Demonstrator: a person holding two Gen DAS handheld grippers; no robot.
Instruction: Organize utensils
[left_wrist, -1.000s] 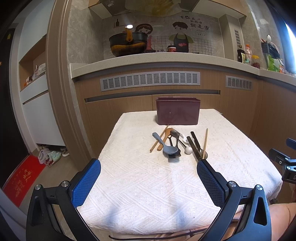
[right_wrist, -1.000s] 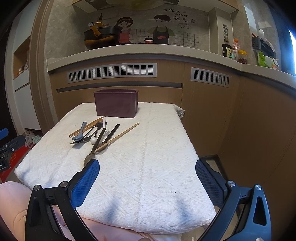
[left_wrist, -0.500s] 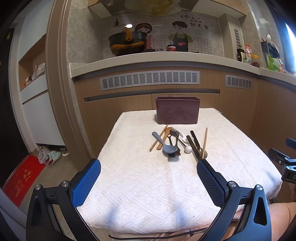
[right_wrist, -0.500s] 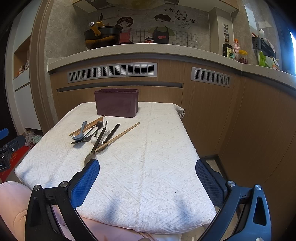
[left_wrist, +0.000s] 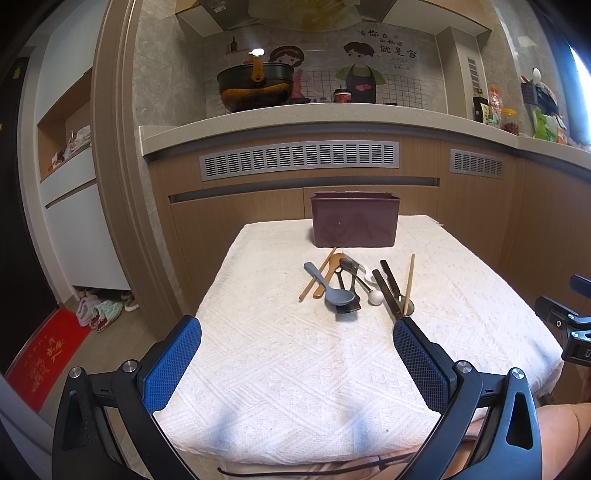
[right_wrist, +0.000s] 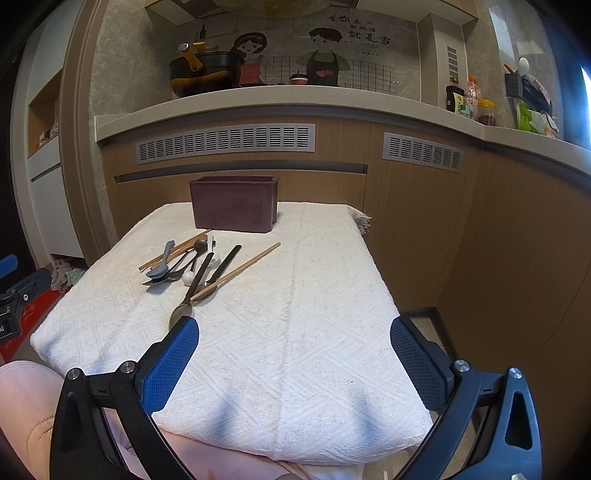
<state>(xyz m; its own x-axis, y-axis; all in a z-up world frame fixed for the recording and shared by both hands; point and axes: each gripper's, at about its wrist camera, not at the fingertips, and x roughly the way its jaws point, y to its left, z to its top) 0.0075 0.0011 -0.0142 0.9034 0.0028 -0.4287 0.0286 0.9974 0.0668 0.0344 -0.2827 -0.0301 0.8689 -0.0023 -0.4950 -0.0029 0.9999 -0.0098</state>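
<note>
Nothing has moved; both grippers' fingers (left_wrist: 417, 358) stay spread; mixed utensils (left_wrist: 351, 286) lie heaped before the maroon bin (left_wrist: 354, 223).

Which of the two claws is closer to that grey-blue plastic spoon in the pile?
Left, I'd judge. The left claw faces the grey-blue plastic spoon almost head-on; the right claw sits off to the spoon's right, open like the other.

The left gripper (left_wrist: 297, 345) hangs wide apart over the near edge of the white-clothed desk (left_wrist: 295, 369), holding nothing. Ahead of it lies a heap of utensils (left_wrist: 354, 286), a grey spoon (left_wrist: 328, 286) foremost. Beyond them stands a maroon box (left_wrist: 354, 223).
</note>
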